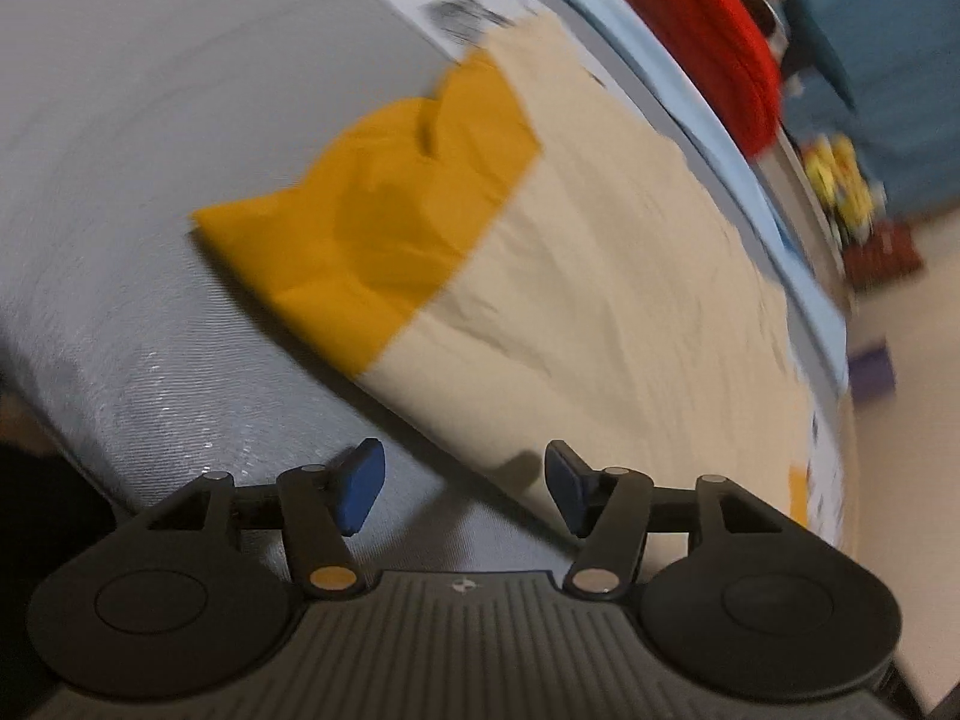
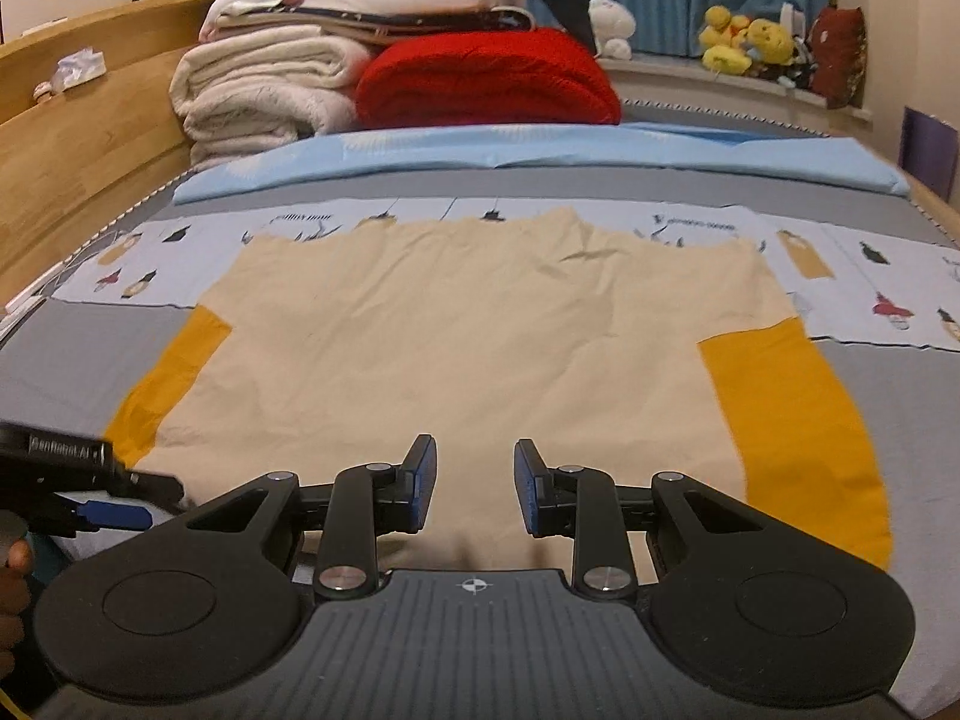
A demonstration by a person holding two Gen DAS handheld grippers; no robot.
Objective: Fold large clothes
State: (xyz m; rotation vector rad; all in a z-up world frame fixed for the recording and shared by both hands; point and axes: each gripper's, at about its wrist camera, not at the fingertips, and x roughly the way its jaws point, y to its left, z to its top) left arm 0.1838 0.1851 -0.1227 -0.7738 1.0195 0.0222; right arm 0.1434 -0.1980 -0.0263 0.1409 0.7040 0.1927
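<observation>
Bed (image 2: 456, 195) — grey cover with a printed band, serving as the flat work surface; a folded pale-blue sheet (image 2: 540, 150) and stacked blankets (image 2: 270, 90) sit at the far end, well clear of the working area. Shirt (image 2: 480, 348) — cream body with mustard sleeves, spread flat with the hem toward the far end and both sleeves extended sideways, a layout that probably exposes each edge for a first fold. Left sleeve (image 1: 372, 222) lies rumpled on the grey cover. Right gripper (image 2: 471, 486) hovers over the near middle of the cream body, jaws parted with nothing between them. Left gripper (image 1: 462, 489) sits at the shirt's near-left edge, jaws spread wide and empty — apparently poised to take the cloth edge just ahead of its fingertips.
</observation>
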